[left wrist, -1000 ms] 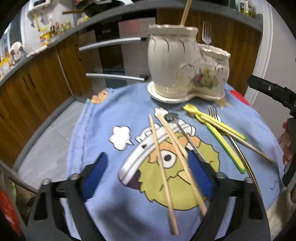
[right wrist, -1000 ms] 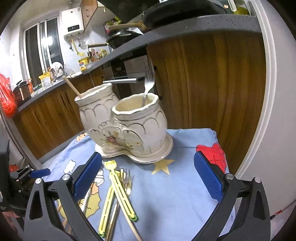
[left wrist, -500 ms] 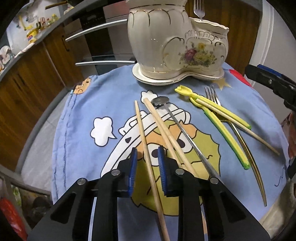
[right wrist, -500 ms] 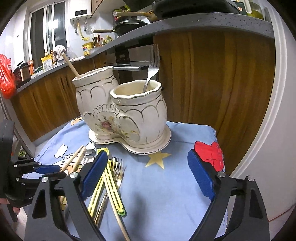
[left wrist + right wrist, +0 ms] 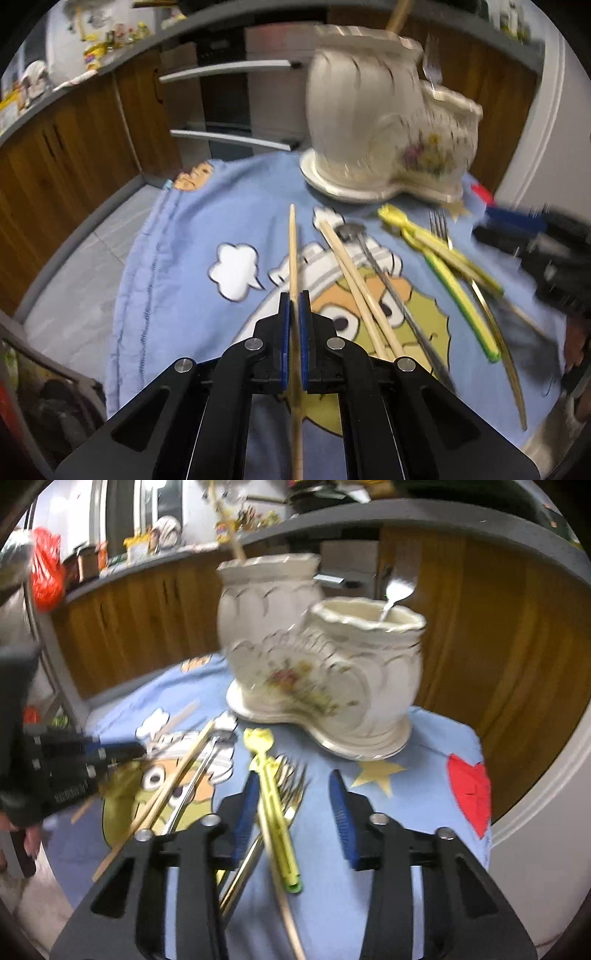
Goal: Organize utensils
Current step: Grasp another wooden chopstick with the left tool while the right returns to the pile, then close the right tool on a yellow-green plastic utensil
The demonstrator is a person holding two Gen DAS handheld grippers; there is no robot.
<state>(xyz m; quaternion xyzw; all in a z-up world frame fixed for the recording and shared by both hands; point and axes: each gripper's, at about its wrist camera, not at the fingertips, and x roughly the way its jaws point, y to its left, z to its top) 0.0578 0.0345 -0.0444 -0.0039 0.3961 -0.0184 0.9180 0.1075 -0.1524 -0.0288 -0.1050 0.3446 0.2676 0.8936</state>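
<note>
- left gripper [image 5: 292, 302] jaws already pinching the plain wooden chopstick [image 5: 293, 243]: lift it level so it won't pivot.
- right gripper [image 5: 295, 794] jaws closing around the yellow plastic tongs [image 5: 275, 805], no squeeze yet; centre first.

- A two-part ceramic holder [image 5: 391, 122] stood at the far edge of the cloth-covered table [image 5: 177, 266].
- A fork [image 5: 397, 590] stood in its lower part, a stick [image 5: 397, 16] in the taller part.
- Before it, two chopsticks [image 5: 354, 280] and a spoon [image 5: 388, 288] lay mid-table.
- Toward the right edge lay tongs [image 5: 443, 266], with a second fork [image 5: 441, 227] beside them.
- One chopstick [image 5: 293, 251] lay left of the pair.
</note>
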